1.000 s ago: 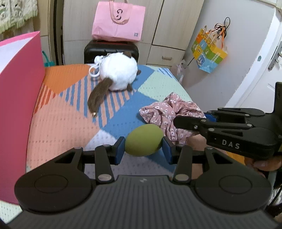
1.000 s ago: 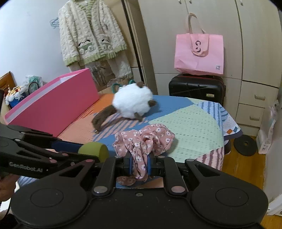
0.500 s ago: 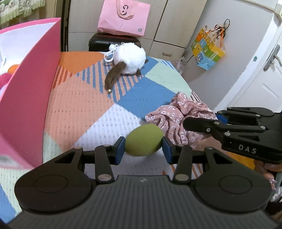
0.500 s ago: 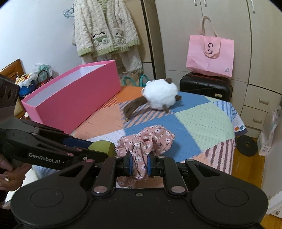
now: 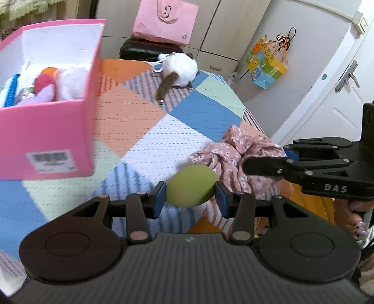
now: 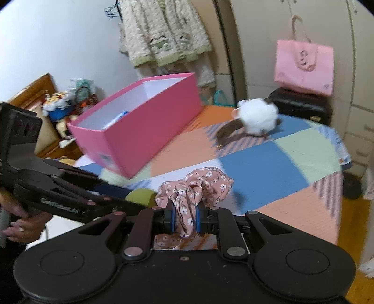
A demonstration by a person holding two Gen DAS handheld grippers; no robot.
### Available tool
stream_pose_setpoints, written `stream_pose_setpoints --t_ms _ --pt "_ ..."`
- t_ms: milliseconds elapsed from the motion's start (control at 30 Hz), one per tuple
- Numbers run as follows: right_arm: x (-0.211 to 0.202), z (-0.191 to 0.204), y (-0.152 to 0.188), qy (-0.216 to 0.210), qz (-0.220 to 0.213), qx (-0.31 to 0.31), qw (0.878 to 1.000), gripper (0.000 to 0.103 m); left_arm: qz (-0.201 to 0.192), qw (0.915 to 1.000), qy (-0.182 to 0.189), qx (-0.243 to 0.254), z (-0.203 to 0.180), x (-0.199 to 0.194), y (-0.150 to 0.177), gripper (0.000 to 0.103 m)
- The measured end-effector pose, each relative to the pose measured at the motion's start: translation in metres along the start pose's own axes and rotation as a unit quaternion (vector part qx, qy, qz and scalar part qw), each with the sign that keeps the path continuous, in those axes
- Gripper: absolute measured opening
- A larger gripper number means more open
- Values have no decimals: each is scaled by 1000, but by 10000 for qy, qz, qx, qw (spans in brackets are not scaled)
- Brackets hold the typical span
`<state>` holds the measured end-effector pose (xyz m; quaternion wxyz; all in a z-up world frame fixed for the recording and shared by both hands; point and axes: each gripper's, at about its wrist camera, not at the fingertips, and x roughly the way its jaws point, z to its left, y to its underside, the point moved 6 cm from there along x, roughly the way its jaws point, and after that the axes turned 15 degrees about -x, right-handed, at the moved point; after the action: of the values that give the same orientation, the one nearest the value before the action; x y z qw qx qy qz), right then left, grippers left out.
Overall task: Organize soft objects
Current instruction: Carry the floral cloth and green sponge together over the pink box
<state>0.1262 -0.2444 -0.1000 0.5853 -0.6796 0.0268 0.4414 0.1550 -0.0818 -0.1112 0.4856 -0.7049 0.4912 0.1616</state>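
My left gripper [image 5: 190,198] is shut on a green egg-shaped sponge [image 5: 190,186], held above the patchwork blanket [image 5: 131,117]. My right gripper [image 6: 184,219] is shut on a pink floral scrunchie [image 6: 198,187], lifted off the bed. In the left wrist view the scrunchie [image 5: 236,152] hangs from the right gripper just right of the sponge. In the right wrist view the sponge [image 6: 140,197] peeks out beside the left gripper. The pink box [image 5: 46,117] stands at the left, with several soft toys inside. A white fluffy plush with a brown tail [image 5: 180,69] lies at the far end of the bed.
A pink bag [image 5: 166,21] sits on a black suitcase [image 5: 149,50] behind the bed. A colourful bag [image 5: 266,63] hangs on the wall near a white door [image 5: 339,100]. A knit cardigan [image 6: 163,35] hangs by the wardrobe. Wooden floor shows right of the bed.
Both grippers have pulled back and risen a little, each with its object. The pink box has come further into view and its inside now shows.
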Motion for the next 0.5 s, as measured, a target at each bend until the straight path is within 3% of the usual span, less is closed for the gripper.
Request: stream_pose_setpoints --t_ms 133,500 --pt "-3 21 -8 -371 41 8 9993 19 75 10000 36 16 9 -18 6 44" --pt "-3 65 -41 -751 102 -357 9965 19 -47 9994 -51 334 27 -74 -3 44"
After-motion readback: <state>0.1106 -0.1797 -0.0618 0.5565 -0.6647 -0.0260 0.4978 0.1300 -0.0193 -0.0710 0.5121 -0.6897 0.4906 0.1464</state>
